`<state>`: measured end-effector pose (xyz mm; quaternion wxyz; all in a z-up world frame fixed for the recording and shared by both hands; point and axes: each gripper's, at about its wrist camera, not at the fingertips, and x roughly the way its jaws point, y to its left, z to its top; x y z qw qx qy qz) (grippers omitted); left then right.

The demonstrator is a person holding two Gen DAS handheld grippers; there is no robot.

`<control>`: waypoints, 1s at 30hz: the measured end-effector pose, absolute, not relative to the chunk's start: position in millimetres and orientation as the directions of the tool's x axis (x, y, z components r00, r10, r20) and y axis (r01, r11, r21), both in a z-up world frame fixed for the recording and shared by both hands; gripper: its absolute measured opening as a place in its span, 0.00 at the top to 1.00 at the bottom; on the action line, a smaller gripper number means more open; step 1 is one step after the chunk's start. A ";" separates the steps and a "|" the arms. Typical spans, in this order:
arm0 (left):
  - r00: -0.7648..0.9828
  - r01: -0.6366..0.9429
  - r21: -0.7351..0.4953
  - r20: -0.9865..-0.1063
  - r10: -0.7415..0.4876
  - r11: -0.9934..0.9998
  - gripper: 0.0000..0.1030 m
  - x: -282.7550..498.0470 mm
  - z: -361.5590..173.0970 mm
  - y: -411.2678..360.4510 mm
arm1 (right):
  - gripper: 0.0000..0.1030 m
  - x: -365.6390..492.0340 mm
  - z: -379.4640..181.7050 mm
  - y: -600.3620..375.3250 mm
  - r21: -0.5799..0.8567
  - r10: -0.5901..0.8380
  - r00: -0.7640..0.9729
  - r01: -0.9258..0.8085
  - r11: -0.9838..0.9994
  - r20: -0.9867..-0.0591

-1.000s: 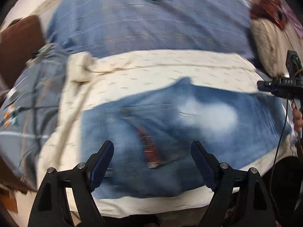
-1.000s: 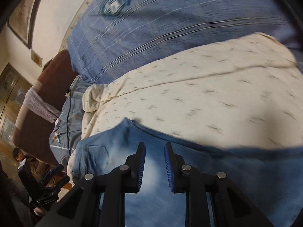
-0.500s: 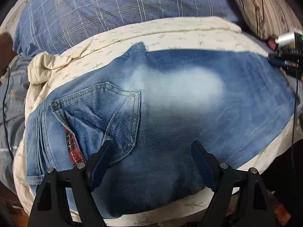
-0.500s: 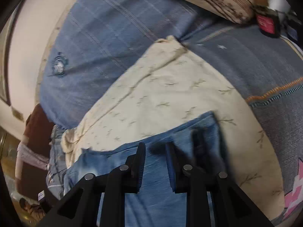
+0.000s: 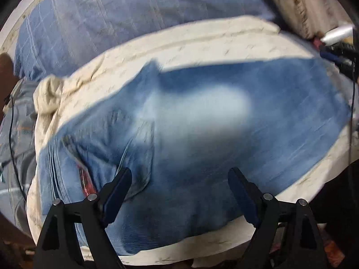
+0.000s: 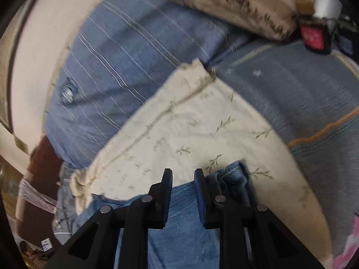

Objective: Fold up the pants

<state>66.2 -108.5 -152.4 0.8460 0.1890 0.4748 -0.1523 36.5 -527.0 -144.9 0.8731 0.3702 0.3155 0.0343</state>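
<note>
Blue jeans (image 5: 202,116) lie flat on a cream leaf-print sheet (image 5: 202,42), with the waist and a back pocket (image 5: 134,139) at the left and a red label (image 5: 86,183) beside it. My left gripper (image 5: 179,170) hovers over the seat area with its jaws wide and still opening. Only the flat denim lies below them, not pinched. In the right wrist view the jeans (image 6: 184,235) end in a bunched hem (image 6: 235,172) on the sheet (image 6: 179,123). My right gripper (image 6: 183,170) sits just left of the hem, with a narrow gap between its fingers and nothing in it.
A blue striped blanket (image 5: 112,22) covers the bed behind the sheet. A patterned pillow (image 6: 224,0) and a red-labelled item (image 6: 313,37) lie at the far right. A grey-blue spread (image 6: 303,100) borders the sheet. Grey clothing (image 5: 18,134) and a thin cable lie at the left.
The right gripper has travelled along the leg to the hem end and rolled. The left gripper has come closer over the seat and pocket. Neither has taken hold of anything.
</note>
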 end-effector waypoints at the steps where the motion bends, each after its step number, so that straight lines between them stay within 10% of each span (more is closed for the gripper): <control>1: 0.520 0.460 0.175 -0.848 -0.104 0.870 0.15 63.8 -143.7 -117.0 | 0.77 21.1 -140.0 -533.7 0.697 0.297 0.823 0.159 0.699 -0.485; 3: 0.545 0.511 0.172 -0.823 -0.162 0.842 0.15 60.5 -129.0 -136.3 | 0.63 -11.9 -134.2 -545.1 0.741 0.282 0.863 0.146 0.656 -0.419; 5: 0.549 0.547 0.157 -0.809 -0.211 0.822 0.15 60.2 -120.2 -152.6 | 0.17 -42.2 -131.3 -550.4 0.753 0.214 0.892 0.185 0.631 -0.398; 19: 0.440 0.689 0.028 -0.810 -0.387 0.724 0.28 95.4 -122.9 -280.6 | 0.17 -131.6 -182.6 -553.4 0.918 0.354 0.896 0.126 0.375 -0.268; 30: 0.384 0.733 0.097 -0.876 -0.291 0.673 0.34 89.3 -171.5 -344.6 | 0.27 -93.6 -196.8 -527.6 0.952 0.554 0.801 0.062 0.300 -0.227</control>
